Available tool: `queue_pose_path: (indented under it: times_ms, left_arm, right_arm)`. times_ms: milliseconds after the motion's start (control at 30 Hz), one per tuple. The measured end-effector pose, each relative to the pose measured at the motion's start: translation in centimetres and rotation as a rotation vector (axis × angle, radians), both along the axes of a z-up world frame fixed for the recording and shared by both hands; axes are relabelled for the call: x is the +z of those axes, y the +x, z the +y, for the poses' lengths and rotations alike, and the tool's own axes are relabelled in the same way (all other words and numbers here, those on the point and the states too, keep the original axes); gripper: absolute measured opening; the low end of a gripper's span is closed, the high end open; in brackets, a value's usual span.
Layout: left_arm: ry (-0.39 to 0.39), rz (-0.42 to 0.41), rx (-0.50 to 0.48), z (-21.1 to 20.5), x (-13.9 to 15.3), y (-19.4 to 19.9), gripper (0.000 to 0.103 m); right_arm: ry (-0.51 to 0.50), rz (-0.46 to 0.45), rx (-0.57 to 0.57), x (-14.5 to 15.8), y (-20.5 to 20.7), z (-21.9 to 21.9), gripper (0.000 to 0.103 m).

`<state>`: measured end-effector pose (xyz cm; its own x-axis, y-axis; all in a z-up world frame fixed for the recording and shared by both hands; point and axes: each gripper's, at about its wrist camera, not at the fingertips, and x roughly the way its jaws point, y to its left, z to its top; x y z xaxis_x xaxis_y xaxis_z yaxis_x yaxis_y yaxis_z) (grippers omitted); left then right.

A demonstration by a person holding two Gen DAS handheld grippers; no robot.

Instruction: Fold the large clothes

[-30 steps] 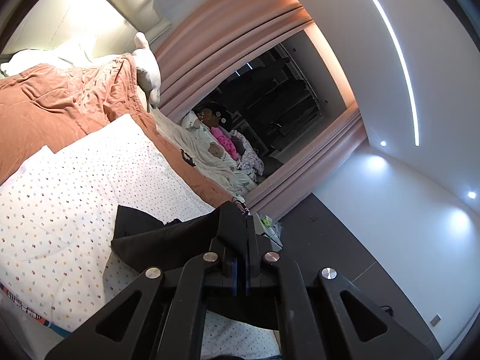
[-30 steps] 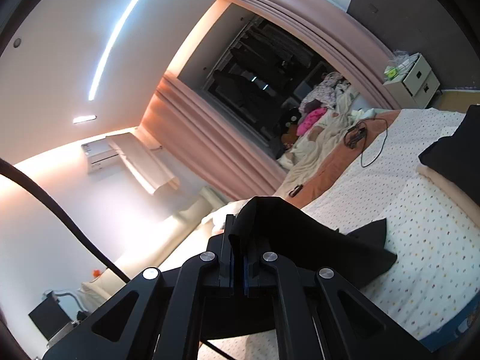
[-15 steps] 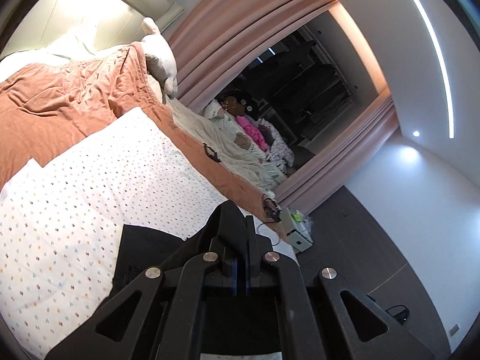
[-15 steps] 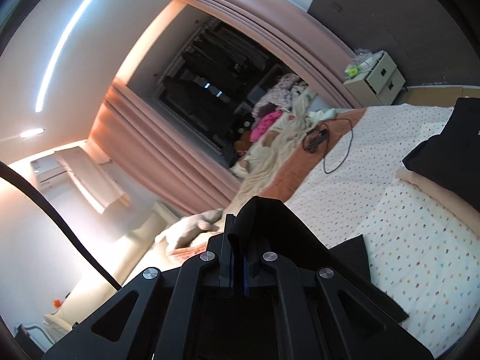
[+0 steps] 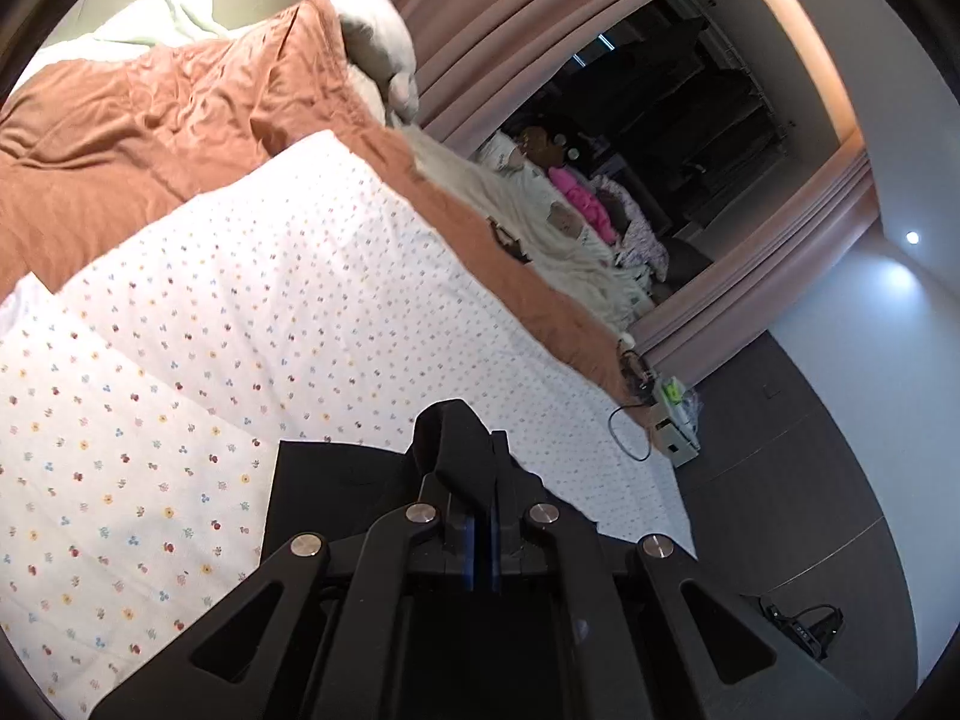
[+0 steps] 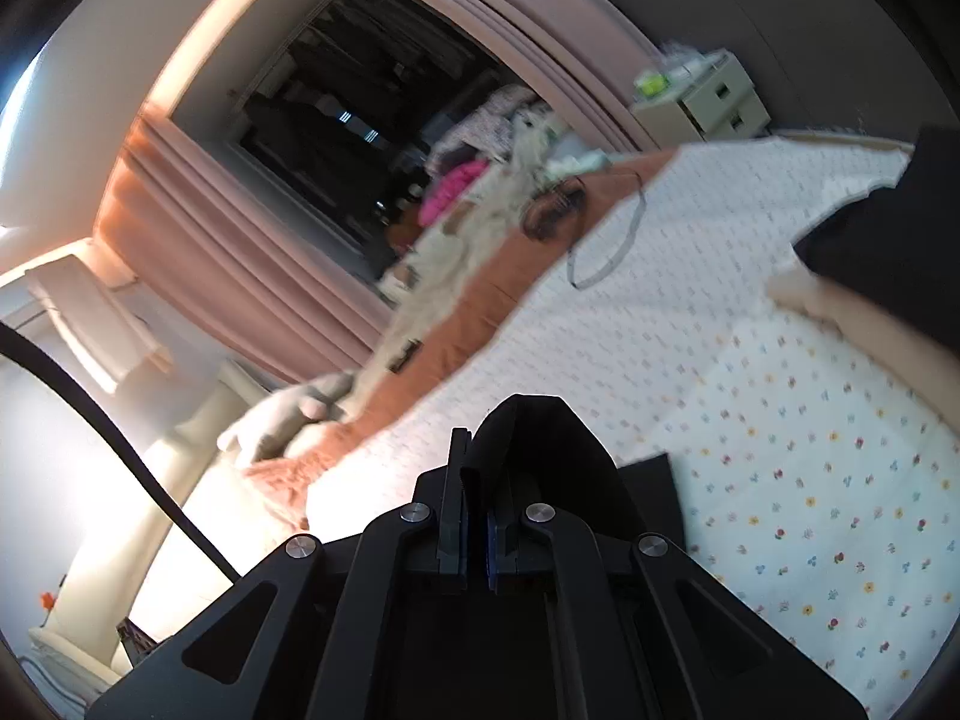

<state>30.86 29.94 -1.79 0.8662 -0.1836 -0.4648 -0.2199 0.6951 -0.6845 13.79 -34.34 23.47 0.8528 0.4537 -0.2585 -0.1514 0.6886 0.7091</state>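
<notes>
Evenly does it: both held edges should come down level onto the floral-dotted white bedsheet (image 5: 252, 324).
Left gripper (image 5: 478, 468) and right gripper (image 6: 474, 468), two in all, each pinch a hem of the one black fabric garment (image 5: 336, 492), which trails onto the sheet; one more dark folded piece (image 6: 888, 252) lies apart.

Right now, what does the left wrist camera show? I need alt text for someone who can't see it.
The left gripper, its jaws shut on a fold of black garment, holds it over a bed's white flower-dotted sheet. A rumpled rust-orange blanket lies farther up the bed, with pink curtains around a dark window beyond.
</notes>
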Motion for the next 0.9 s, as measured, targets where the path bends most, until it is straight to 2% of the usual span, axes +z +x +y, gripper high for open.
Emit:
queue_pose_path:
  times_ms: [167,300,333,400,433,467,500,533,633,767,900]
  left_arm:
    - [-0.012,0.062,0.000,0.4,-3.1,2.8,0.005]
    - [-0.068,0.113,-0.031,0.7,-4.8,5.2,0.006]
    - [-0.082,0.124,-0.048,0.7,-5.2,5.8,0.008]
    - [-0.089,0.156,-0.076,0.4,-5.7,6.7,0.014]
    - [-0.076,0.165,-0.082,0.1,-5.7,7.0,0.027]
    - [-0.060,0.156,-0.086,-0.2,-5.5,7.0,0.055]
    - [-0.050,0.135,-0.089,-0.4,-5.2,6.9,0.074]
    - [-0.045,0.108,-0.087,-0.4,-4.9,6.6,0.103]
    - [-0.013,0.072,-0.060,0.0,-4.0,5.6,0.103]
    - [0.027,0.105,-0.049,0.7,-4.6,4.5,0.103]
    - [0.079,0.187,-0.044,0.9,-6.5,3.1,0.103]
  right_arm:
    - [-0.020,0.054,0.001,0.0,1.6,1.6,0.001]
    - [-0.023,0.101,0.014,0.6,3.1,2.8,0.002]
    - [-0.033,0.113,0.020,1.1,3.3,3.2,0.005]
    - [-0.047,0.120,0.034,1.9,3.3,3.9,0.025]
    - [-0.046,0.112,0.039,2.3,3.1,4.1,0.054]
    - [-0.044,0.102,0.035,2.6,2.8,4.1,0.077]
    - [-0.044,0.088,0.021,3.4,2.2,4.1,0.079]
    - [-0.049,0.084,0.019,3.8,1.9,4.1,0.079]
    - [-0.056,0.099,0.030,5.0,0.8,3.8,0.079]
    - [-0.110,0.130,0.016,6.3,-1.1,3.3,0.079]
    - [-0.169,0.175,0.022,5.6,-2.5,3.3,0.079]
